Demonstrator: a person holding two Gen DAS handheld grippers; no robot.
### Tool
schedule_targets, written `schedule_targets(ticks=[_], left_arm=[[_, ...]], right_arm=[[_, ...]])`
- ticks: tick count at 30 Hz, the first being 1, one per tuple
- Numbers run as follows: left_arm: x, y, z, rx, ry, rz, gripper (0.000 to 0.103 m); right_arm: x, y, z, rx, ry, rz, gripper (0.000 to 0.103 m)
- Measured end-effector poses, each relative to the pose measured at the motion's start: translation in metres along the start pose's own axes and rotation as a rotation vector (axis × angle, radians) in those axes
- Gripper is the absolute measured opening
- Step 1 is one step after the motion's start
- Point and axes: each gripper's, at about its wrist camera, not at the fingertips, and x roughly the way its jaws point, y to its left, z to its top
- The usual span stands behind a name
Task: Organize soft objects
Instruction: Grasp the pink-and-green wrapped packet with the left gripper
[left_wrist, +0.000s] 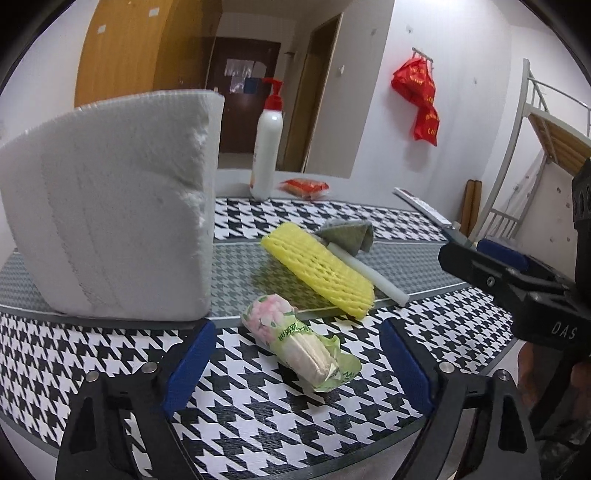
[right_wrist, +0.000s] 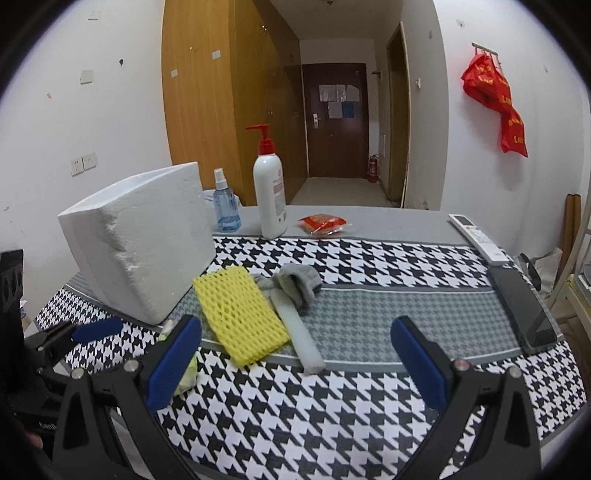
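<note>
While both hover over the table (right_wrist: 369, 317):
left gripper (left_wrist: 299, 363): jaws wide, grasping nothing, wrapped packet (left_wrist: 299, 343) between them
right gripper (right_wrist: 295, 363): jaws wide, empty, yellow foam net (right_wrist: 240, 314) just ahead

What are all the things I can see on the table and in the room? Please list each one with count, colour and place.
foam block: 1, white, upright at table's left
foam net sleeve: 1, yellow, flat at mid-table, beside the block
foam stick: 1, pale white, along the sleeve's right edge
cloth: 1, grey, crumpled on the stick's far end
wrapped packet: 1, green and pink, near edge
pump bottle: 1, white with red pump, far side
spray bottle: 1, clear blue, behind the block
snack packet: 1, red, far side
remote: 1, white, right
phone: 1, black, right
bags: red, hanging on wall
left tongs: open, around the wrapped packet
right tongs: open, empty
</note>
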Motion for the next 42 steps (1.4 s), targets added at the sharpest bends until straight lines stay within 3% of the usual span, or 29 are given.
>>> schedule_targets(ticks=[2,12,21,32,38,42], left_arm=[[0.004,-0.002,-0.001,0.009,0.016,0.008,0.082],[0.017,-0.001,-0.002,-0.002,0.077,0.01,0.082],[0.035,-0.006,0.003,-0.002,0.111,0.018,0.074],[0.05,-0.002,0.009,0.01,0.161,0.029,0.035],[0.051,0.004,0.011,0.024,0.163,0.019,0.026],[0.049,0.008,0.011,0.033,0.159,0.021,0.025]], right_arm=[[0.004,-0.002,0.001,0.002,0.009,0.005,0.103],[0.015,-0.008,0.005,-0.001,0.027,-0.004,0.103],[0.022,-0.011,0.004,-0.002,0.043,-0.001,0.103],[0.041,-0.02,0.008,0.0,0.092,-0.008,0.103],[0.053,-0.02,0.014,0.008,0.119,0.013,0.103],[0.063,-0.019,0.018,0.007,0.144,-0.001,0.103]])
